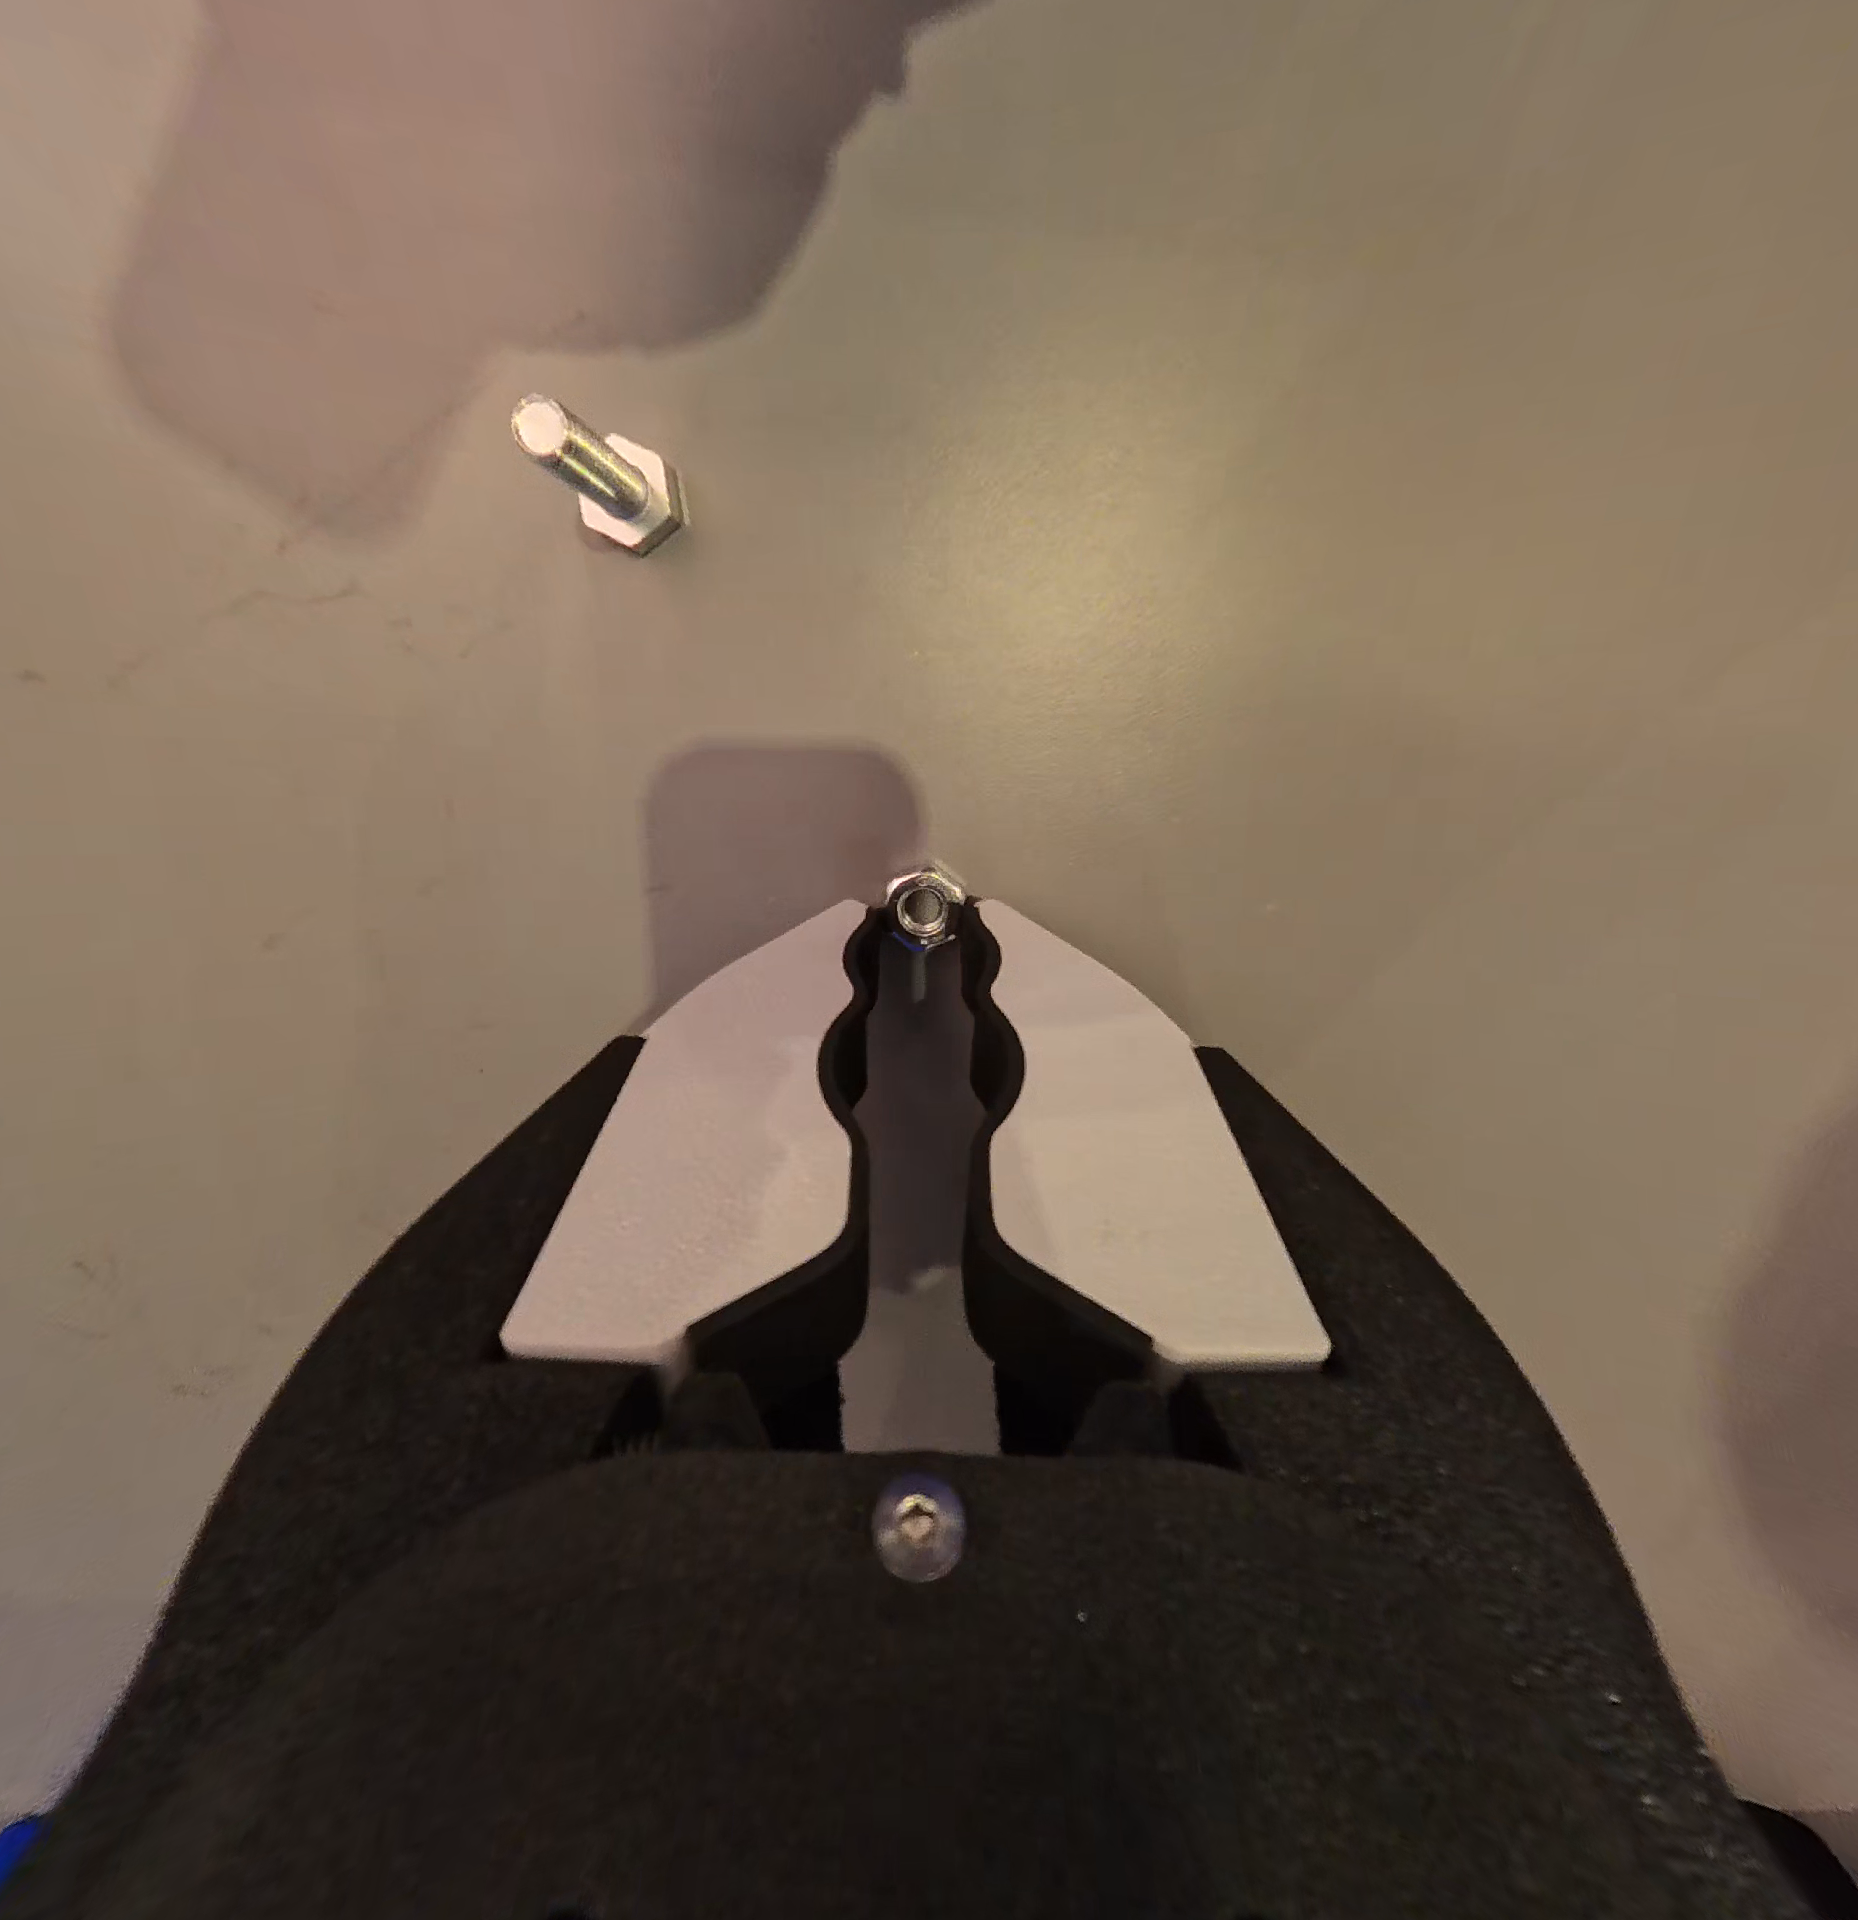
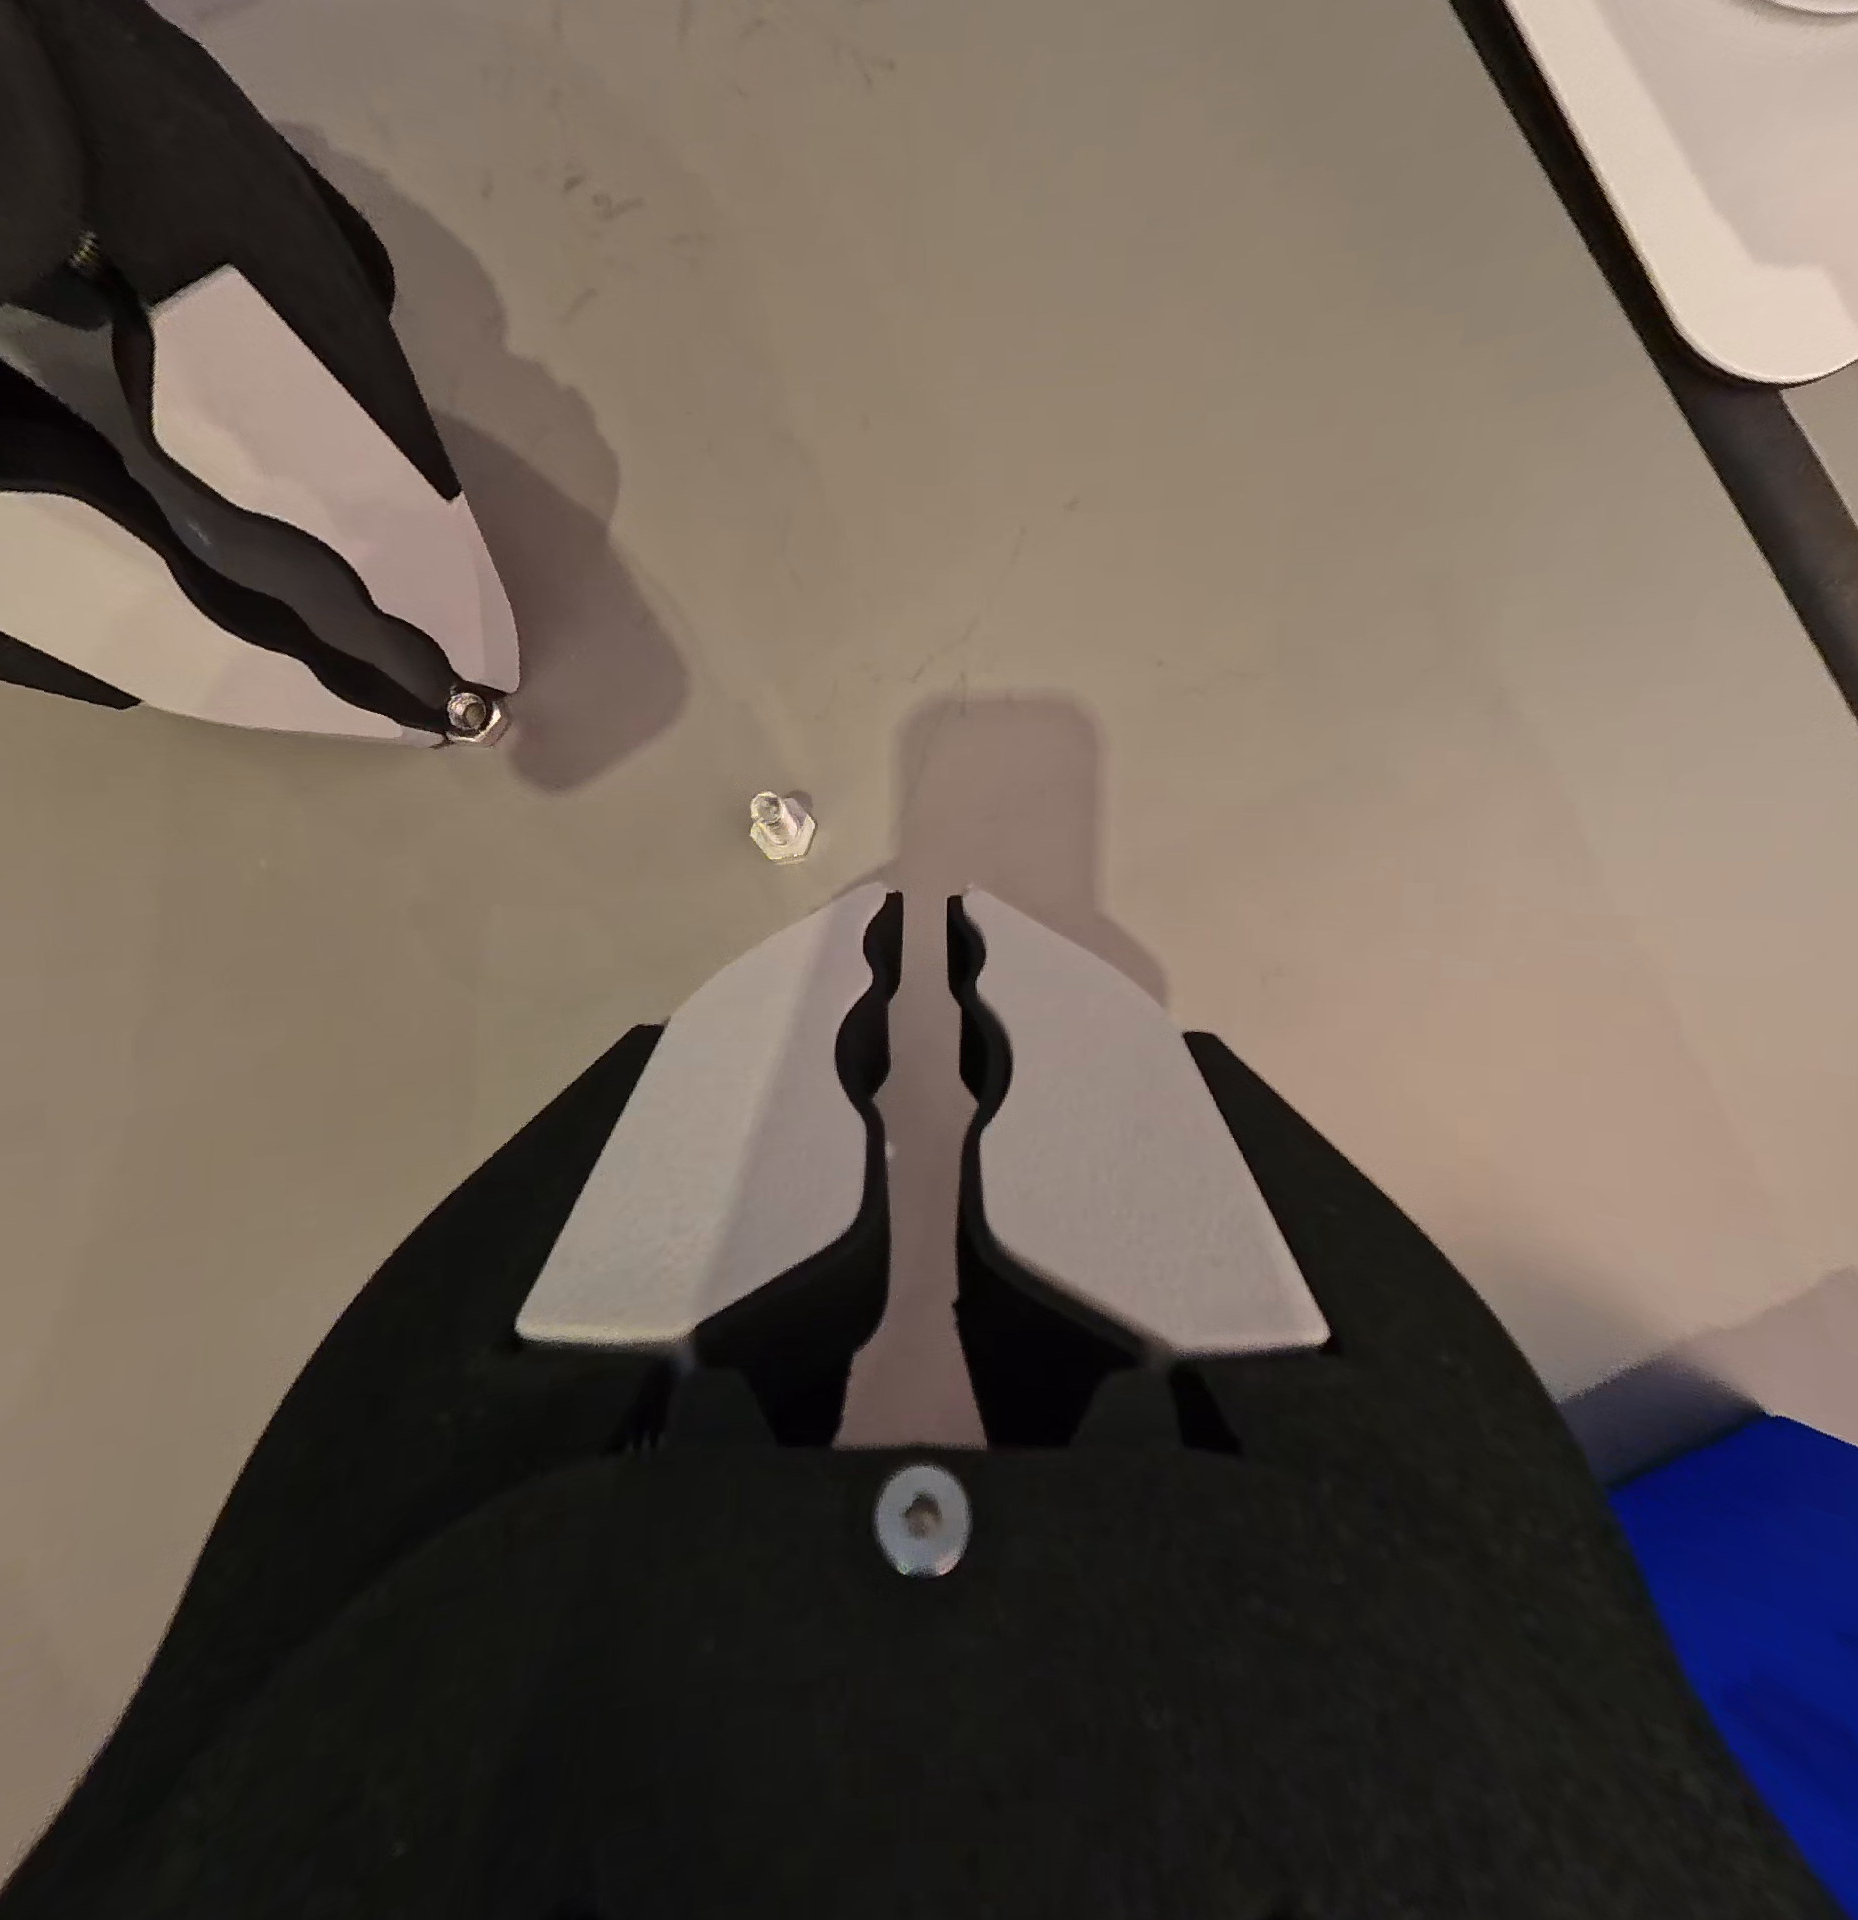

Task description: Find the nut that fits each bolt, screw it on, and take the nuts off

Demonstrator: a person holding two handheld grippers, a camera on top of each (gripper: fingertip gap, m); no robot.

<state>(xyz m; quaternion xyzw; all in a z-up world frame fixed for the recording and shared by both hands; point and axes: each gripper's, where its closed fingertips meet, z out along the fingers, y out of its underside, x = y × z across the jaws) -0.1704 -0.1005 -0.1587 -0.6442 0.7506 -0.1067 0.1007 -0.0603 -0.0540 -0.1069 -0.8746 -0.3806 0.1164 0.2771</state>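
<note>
I am pinching a small silver hexagonal steel nut (image 1: 925, 906) in my left tool (image 1: 923, 914), low over the beige counter (image 1: 1320, 623). My right tool (image 2: 925, 899) is hanging narrow and empty; the short silver hex-head bolt (image 2: 783, 828) is standing upright just beside its tips, toward the left tool.

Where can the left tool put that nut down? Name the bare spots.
The left tool grips the nut. Bare table lies beyond the right tool, up to the dark table edge, and to the right of the standing bolt in the left wrist view. It is crowded between the two tools, around that bolt.
</note>
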